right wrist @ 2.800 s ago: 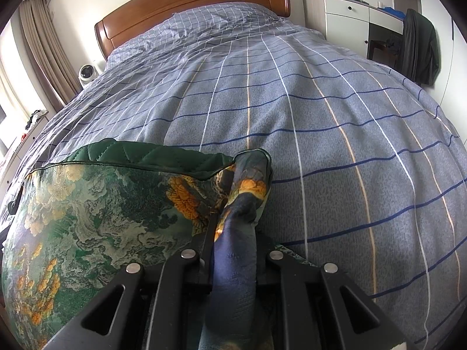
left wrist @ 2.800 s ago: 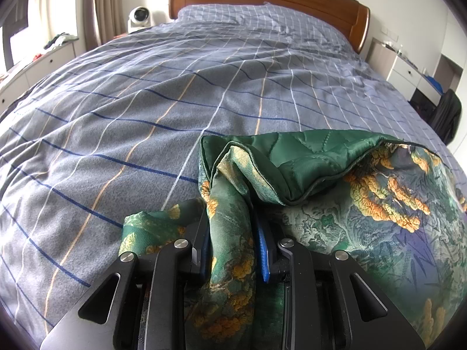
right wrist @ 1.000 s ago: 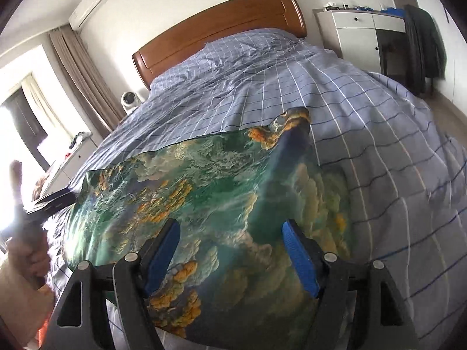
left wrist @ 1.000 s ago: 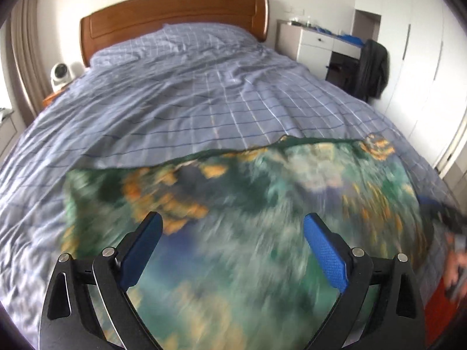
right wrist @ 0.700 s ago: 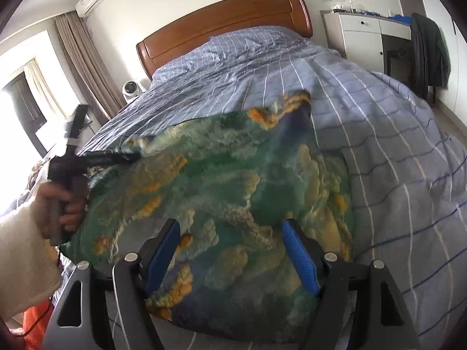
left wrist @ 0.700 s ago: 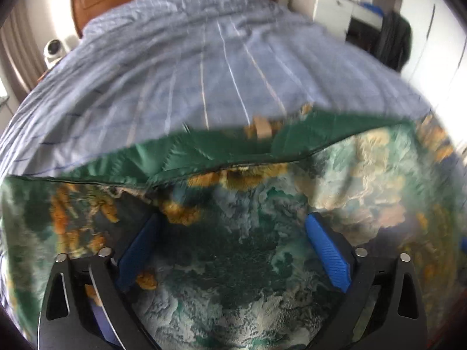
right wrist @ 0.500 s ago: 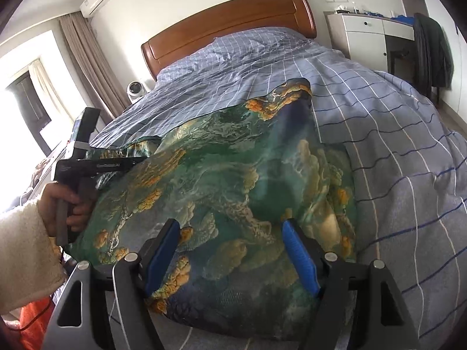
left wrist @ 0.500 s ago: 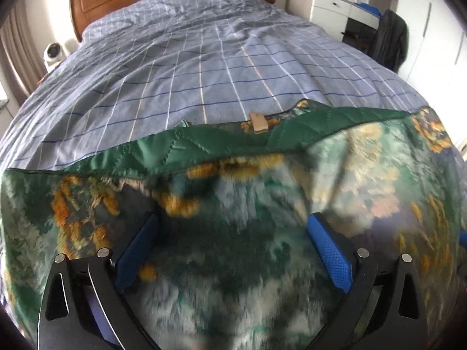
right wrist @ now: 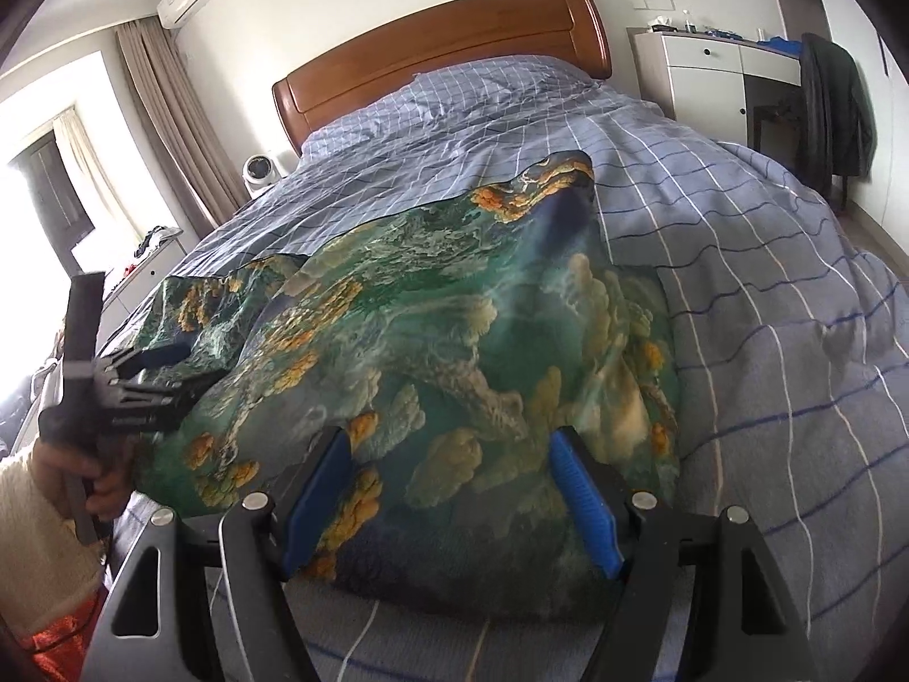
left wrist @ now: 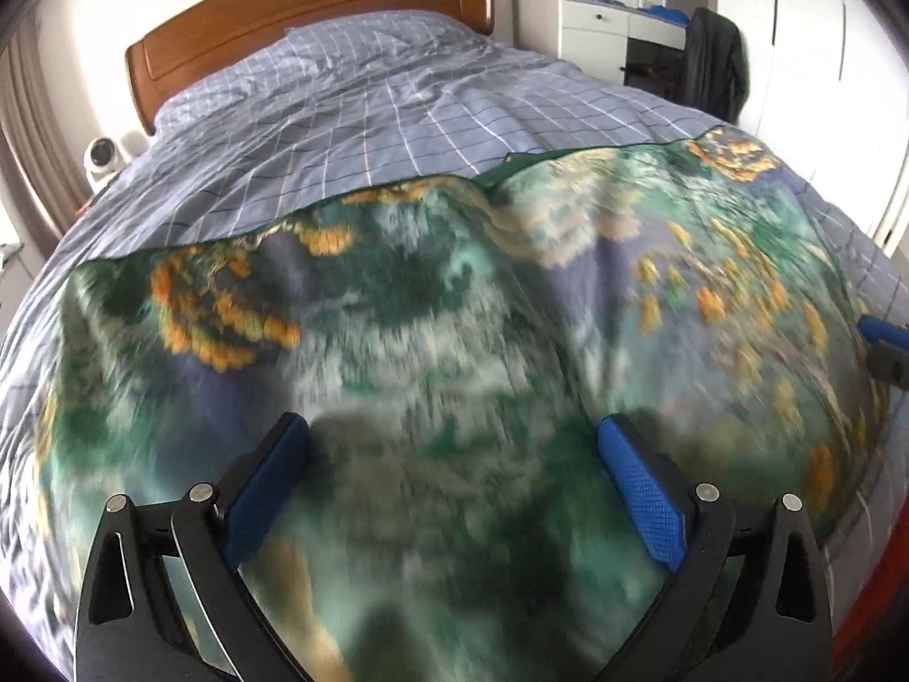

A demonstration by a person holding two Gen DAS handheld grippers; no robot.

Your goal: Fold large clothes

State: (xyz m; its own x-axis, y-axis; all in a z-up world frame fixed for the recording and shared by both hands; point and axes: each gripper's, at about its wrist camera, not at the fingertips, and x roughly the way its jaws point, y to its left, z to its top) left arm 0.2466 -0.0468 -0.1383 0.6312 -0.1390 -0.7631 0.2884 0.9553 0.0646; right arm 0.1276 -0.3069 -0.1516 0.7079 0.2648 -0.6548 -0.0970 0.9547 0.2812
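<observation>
A large green quilted garment (left wrist: 454, 312) with orange and white landscape print lies folded flat near the foot of the bed; it also shows in the right wrist view (right wrist: 443, 329). My left gripper (left wrist: 449, 489) is open and empty, hovering over the garment's near edge. My right gripper (right wrist: 449, 489) is open and empty, above the garment's near right part. The left gripper also shows from the right wrist view (right wrist: 153, 364), held in a hand at the garment's left edge. A blue fingertip (left wrist: 878, 332) of the right gripper shows at the garment's right edge.
The bed has a blue checked duvet (right wrist: 767, 295) and a wooden headboard (right wrist: 443, 51). White drawers (right wrist: 699, 74) and a chair with a dark coat (right wrist: 835, 108) stand to the right. A small white fan (right wrist: 261, 170) and curtains are at the left.
Both grippers let go of the garment's corners and opened. The garment now lies flat with the printed side up. The left gripper drew back and up; its view is motion-blurred.
</observation>
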